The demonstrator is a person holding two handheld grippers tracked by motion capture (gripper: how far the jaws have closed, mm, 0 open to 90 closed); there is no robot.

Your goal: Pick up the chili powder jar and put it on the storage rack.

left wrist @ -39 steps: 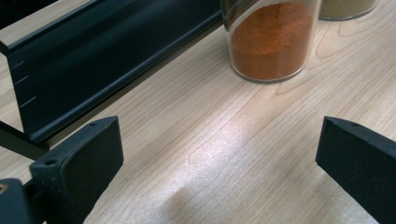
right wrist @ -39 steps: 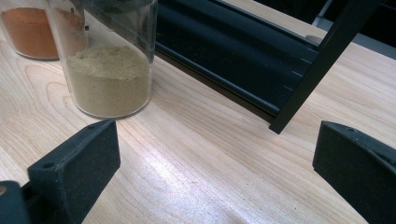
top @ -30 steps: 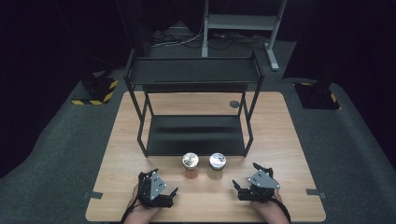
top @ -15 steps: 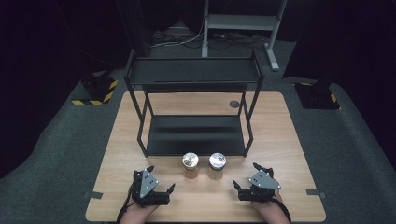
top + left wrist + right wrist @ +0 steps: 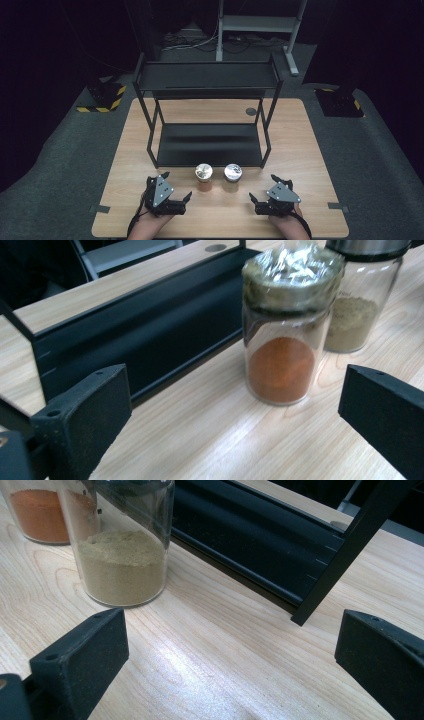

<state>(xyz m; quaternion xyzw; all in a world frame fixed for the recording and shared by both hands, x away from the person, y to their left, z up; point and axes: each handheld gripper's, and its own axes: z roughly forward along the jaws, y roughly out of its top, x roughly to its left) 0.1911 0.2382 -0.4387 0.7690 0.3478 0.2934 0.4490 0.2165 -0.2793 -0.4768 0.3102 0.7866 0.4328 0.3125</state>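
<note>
A: Wooden table (image 5: 310, 150), centre frame: black two-tier rack (image 5: 207, 80); in front, orange spice jar (image 5: 203, 176) beside tan spice jar (image 5: 232, 175).

B: Left gripper (image 5: 175, 192) has turned toward the orange jar, jaws spread, likely approaching. Right gripper (image 5: 263, 192), lower right: spread, empty.

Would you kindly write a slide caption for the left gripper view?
Open left gripper faces a jar of orange spice beside a jar of tan spice, in front of a black rack.

A black two-tier rack (image 5: 209, 115) stands mid-bench (image 5: 310, 145). Behind the rack, off the bench, a grey metal stand (image 5: 257, 22) rises; yellow-black striped blocks (image 5: 102, 97) flank it.
</note>
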